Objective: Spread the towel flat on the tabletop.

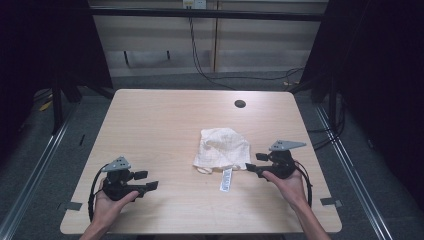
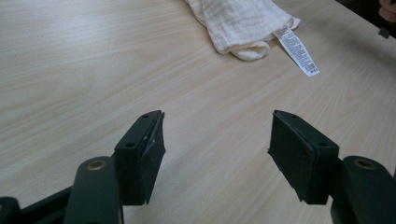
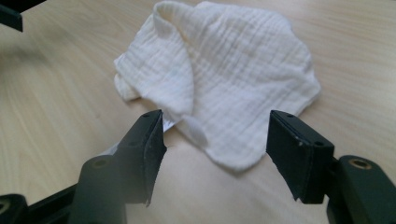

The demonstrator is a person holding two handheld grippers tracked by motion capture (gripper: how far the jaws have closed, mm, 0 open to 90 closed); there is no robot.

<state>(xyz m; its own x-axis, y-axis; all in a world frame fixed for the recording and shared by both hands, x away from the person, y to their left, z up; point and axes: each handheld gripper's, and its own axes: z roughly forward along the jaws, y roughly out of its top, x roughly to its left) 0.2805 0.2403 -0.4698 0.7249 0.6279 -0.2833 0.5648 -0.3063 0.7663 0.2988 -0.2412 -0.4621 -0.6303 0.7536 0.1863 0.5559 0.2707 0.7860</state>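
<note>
A crumpled cream muslin cloth lies right of the table's middle, and its white label sticks out toward the front. My right gripper sits just right of the cloth, pointing at it. It is open, and in the right gripper view the cloth's near edge lies just past the jaw tips, with neither pad on it. My left gripper rests open near the front left, well away from the cloth. The left gripper view has bare wood between its jaws, with the cloth and label farther off.
The light wooden table has a round cable hole at the back right. Grey tape marks sit near both front corners. Black cables hang behind the table, and dark frames stand at both sides.
</note>
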